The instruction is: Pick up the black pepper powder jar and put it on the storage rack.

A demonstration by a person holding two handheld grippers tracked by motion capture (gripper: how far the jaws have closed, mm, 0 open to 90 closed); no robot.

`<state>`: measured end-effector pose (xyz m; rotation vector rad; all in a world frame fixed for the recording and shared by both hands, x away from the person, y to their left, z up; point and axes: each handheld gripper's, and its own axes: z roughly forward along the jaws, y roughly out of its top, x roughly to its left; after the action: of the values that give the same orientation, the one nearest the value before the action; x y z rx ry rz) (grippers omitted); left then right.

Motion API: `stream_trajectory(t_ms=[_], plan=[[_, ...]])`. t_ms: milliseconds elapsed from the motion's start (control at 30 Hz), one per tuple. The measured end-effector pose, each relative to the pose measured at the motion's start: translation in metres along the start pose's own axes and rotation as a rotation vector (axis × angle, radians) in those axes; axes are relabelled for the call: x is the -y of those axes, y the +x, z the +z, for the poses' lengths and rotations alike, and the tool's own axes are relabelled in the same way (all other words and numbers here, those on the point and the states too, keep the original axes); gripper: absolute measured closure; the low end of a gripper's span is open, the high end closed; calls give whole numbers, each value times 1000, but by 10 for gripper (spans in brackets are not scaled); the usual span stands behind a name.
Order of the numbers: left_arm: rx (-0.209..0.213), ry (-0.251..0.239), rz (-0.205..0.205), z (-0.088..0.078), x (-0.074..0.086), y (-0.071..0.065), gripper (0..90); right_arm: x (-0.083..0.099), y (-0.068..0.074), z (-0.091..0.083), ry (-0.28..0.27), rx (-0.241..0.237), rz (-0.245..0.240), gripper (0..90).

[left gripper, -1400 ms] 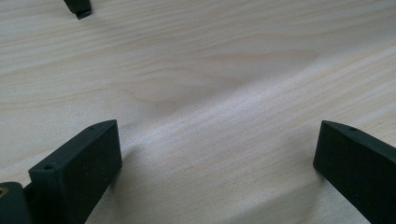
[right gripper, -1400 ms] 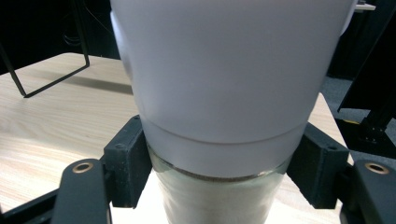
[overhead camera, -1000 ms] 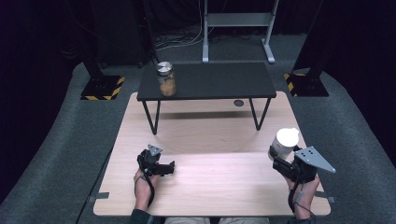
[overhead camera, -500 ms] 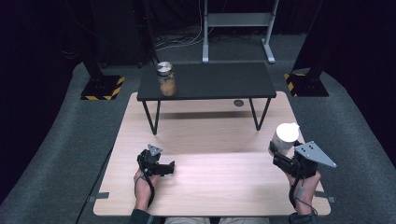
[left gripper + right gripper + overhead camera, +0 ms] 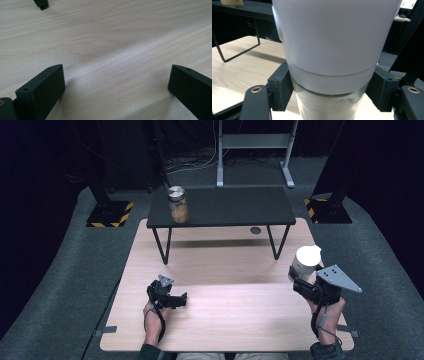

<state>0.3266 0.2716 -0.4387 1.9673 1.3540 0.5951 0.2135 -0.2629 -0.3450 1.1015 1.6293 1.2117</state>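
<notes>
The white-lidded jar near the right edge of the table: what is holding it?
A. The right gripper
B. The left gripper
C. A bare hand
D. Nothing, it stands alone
A: the right gripper has its two black jaws pressed against both sides of the white-lidded jar, while the left gripper rests open on the wooden table.
</notes>
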Motion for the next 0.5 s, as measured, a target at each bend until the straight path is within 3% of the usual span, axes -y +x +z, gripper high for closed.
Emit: stream_trajectory(t_ms=[500], plan=[[0,2,1,0,0,0,3,-15,-6,8,-18,-2,-14,292]])
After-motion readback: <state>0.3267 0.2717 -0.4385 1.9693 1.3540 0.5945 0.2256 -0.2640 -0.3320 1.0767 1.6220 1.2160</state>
